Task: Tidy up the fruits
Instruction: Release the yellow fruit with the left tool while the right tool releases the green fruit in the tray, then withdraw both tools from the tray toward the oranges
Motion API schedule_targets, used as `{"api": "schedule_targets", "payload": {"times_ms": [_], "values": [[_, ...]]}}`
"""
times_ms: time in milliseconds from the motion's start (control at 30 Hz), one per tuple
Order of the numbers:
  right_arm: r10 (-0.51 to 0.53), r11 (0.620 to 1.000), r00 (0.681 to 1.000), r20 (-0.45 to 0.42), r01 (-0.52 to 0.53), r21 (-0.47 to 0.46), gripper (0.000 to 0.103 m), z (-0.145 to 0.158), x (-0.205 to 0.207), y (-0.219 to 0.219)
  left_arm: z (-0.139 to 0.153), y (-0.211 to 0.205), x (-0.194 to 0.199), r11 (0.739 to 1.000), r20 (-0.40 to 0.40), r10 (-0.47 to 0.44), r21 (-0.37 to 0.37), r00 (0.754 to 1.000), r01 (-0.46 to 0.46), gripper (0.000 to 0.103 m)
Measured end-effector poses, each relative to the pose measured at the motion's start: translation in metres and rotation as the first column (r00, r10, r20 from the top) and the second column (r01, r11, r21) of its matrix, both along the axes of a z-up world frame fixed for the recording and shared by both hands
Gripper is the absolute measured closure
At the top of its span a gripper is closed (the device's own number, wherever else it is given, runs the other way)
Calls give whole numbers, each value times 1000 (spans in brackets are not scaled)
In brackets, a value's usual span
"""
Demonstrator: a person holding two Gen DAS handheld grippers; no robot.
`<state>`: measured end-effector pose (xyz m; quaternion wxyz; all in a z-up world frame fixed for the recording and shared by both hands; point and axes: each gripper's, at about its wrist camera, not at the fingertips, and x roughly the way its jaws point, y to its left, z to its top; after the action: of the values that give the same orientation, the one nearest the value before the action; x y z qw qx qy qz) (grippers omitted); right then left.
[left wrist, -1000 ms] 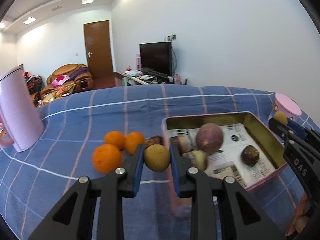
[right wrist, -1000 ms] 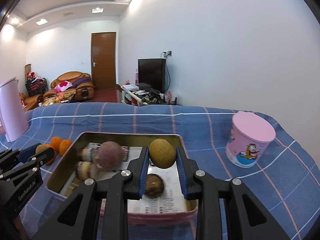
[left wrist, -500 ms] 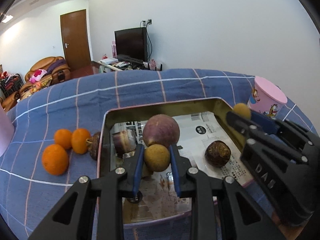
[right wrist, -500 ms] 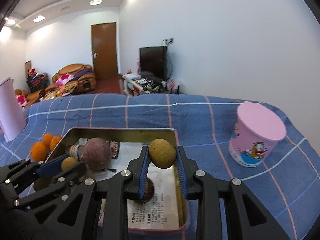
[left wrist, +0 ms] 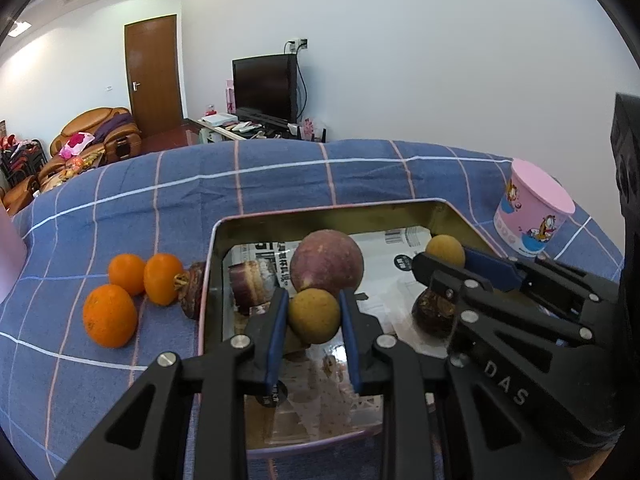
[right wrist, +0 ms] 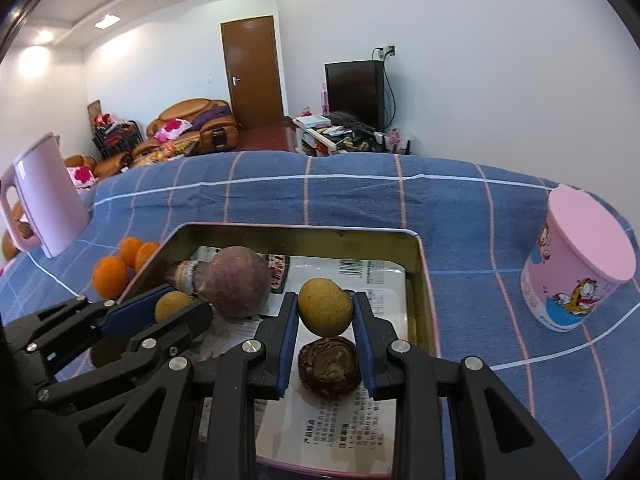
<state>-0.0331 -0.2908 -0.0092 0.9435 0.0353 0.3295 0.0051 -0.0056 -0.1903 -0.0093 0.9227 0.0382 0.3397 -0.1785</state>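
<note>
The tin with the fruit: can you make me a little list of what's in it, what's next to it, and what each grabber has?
tin: open metal tray lined with printed paper, on a blue checked cloth
inside the tin: one big purple fruit, a dark brown one, a cut purple one
outside, left of tin: three oranges
left gripper: shut on a small yellow-brown fruit, above the tin
right gripper: shut on another yellow-brown fruit, above the tin
nearby: pink cartoon cup, pink jug
</note>
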Motion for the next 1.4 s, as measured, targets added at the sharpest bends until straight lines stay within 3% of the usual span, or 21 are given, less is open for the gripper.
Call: {"api": "schedule_targets", "payload": {"times_ms": [133,300,400,533,600,667,733,800,967,1100,1400], "values": [[12,999,1000,2,-12,45,73,-1,-2,-1,1,3,-1,1000,5,9,-4,1000,-9,74],[17,997,1000,16,-18,74,73,0,-5,-3,2,8,-2,999,14,36,-9,999,-36,64],[9,995,999,31,-12,104,73,2,-9,-7,4,15,-2,998,21,62,-30,998,-62,44],[-10,989,997,71,0,146,69,6,-17,-15,8,23,-6,995,44,74,-72,996,-70,37],[-34,990,995,96,21,137,59,10,-21,-17,10,26,-8,993,69,96,-73,993,-91,28],[-67,992,988,143,50,118,53,15,-28,-18,14,31,-10,990,104,129,-77,986,-122,10],[-103,990,978,184,84,110,43,20,-34,-20,18,37,-12,985,138,155,-92,978,-143,0],[-139,987,962,236,116,109,32,24,-42,-22,22,42,-15,980,176,184,-103,967,-168,0],[-188,982,910,370,182,50,29,37,-56,-17,21,45,-13,977,209,214,-58,954,-206,0],[-181,982,910,373,185,26,27,38,-54,-11,19,45,-12,973,231,231,-25,945,-231,0],[-208,974,899,385,226,-3,27,36,-62,-3,17,55,-19,968,236,251,-34,939,-250,0]]}}
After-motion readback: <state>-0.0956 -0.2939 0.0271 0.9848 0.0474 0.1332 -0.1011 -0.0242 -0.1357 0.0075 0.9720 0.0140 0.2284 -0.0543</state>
